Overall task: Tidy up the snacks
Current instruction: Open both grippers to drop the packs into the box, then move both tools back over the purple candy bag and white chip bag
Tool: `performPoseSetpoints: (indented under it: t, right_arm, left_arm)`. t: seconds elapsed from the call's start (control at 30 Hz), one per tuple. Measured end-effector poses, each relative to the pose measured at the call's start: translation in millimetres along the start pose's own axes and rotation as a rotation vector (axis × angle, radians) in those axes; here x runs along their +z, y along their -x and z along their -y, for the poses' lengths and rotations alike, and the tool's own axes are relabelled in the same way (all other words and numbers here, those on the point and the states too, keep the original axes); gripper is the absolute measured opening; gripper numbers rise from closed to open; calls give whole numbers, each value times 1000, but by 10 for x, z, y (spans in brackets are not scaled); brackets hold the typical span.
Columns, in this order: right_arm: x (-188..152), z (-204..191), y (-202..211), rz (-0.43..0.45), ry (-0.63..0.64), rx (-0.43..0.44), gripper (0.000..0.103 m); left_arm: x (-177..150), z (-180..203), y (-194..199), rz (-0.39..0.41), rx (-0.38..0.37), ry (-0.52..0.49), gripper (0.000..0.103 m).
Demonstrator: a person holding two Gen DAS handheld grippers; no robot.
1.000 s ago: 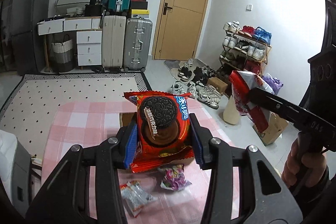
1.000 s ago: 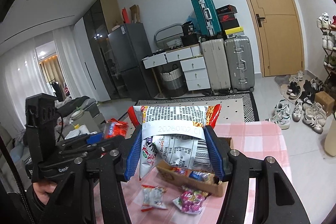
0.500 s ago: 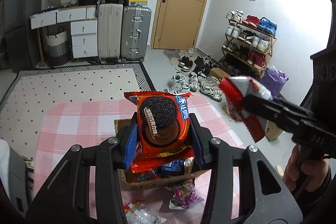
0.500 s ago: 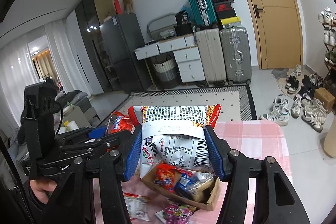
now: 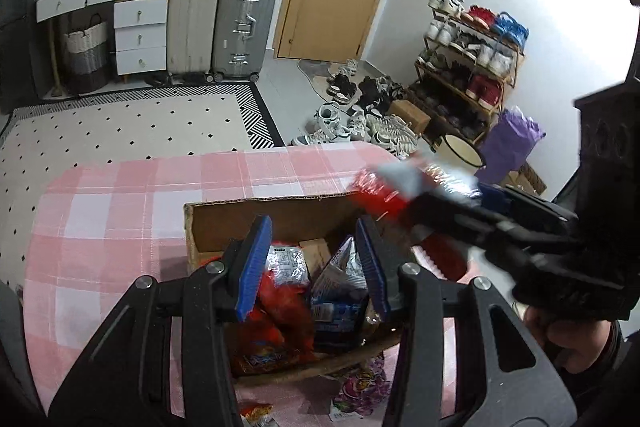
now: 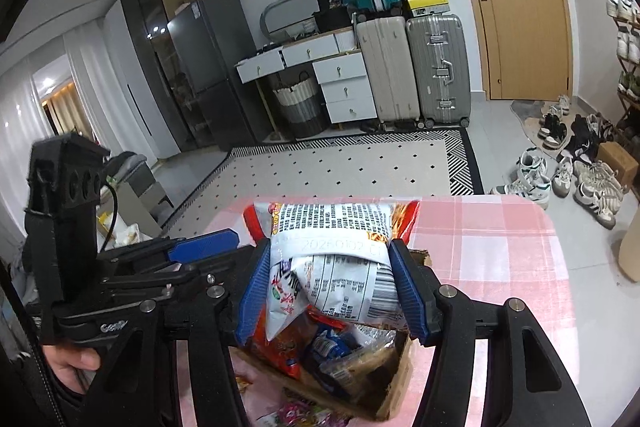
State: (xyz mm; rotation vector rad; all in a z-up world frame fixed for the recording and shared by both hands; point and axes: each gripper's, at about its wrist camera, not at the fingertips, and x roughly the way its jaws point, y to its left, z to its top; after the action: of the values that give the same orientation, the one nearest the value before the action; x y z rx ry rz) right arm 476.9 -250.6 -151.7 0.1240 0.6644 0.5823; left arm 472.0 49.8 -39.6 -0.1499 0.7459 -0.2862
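A cardboard box (image 5: 224, 223) with several snack packs stands on the pink checked tablecloth (image 5: 120, 195). My left gripper (image 5: 312, 263) is open and empty just above the box; a red pack (image 5: 280, 307) lies in the box below it. My right gripper (image 6: 332, 287) is shut on a red and white snack bag (image 6: 332, 259) and holds it above the box (image 6: 396, 395). In the left wrist view the right gripper with its bag (image 5: 384, 191) is at the box's right edge, blurred.
A purple candy pack (image 5: 364, 391) and another small pack (image 5: 256, 413) lie on the cloth in front of the box. Beyond the table are a dotted rug (image 5: 120, 123), suitcases (image 5: 244, 23), a drawer unit, a door and a shoe rack (image 5: 472, 63).
My left gripper has opened and let go of the red cookie pack, which now lies in the box. Both grippers have come down over the box; the right one still holds its bag.
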Motion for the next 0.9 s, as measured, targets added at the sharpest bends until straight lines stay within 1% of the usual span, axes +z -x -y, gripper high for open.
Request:
performPoseSetpoints:
  t: [0.07,0.13,0.2,0.23,0.27,0.33,0.43,0.5,0.63,0.7,0.87,0.9]
  right_arm:
    - [-49,0,-199,-57,6,-2,59]
    - [-103,23,-325,-78,9,-33,64]
    - [-142,18,-321,-58,26,-39,76]
    - [-147,16,-288,-37,30,-42,80]
    - [-153,19,-247,-19,29,-42,86]
    - [-148,40,-136,19,17,-38,87]
    - [-138,58,48,45,9,-25,87]
    - [-146,18,184,57,8,-16,87]
    - [-263,-99,508,88,25,-23,87]
    - [-340,-170,660,100,27,-27,88]
    - [-555,-289,1001,131,29,-24,91]
    - [-607,-309,1057,136,29,-22,92]
  left_arm:
    - [-20,-44,-140,-30,17,2,41]
    - [-44,-138,-201,-31,19,30,43]
    - [-56,-193,-228,-32,34,43,53]
    - [-61,-222,-230,-29,36,52,55]
    - [-89,-227,-206,-22,33,57,55]
    - [-99,-221,-155,-11,37,52,56]
    - [-162,-170,-28,0,45,50,57]
    - [-207,-141,72,10,48,44,60]
    - [-357,-70,363,44,65,41,64]
    - [-466,-22,531,57,73,47,70]
    - [-717,57,897,93,95,52,79]
    - [-762,82,996,99,98,52,80]
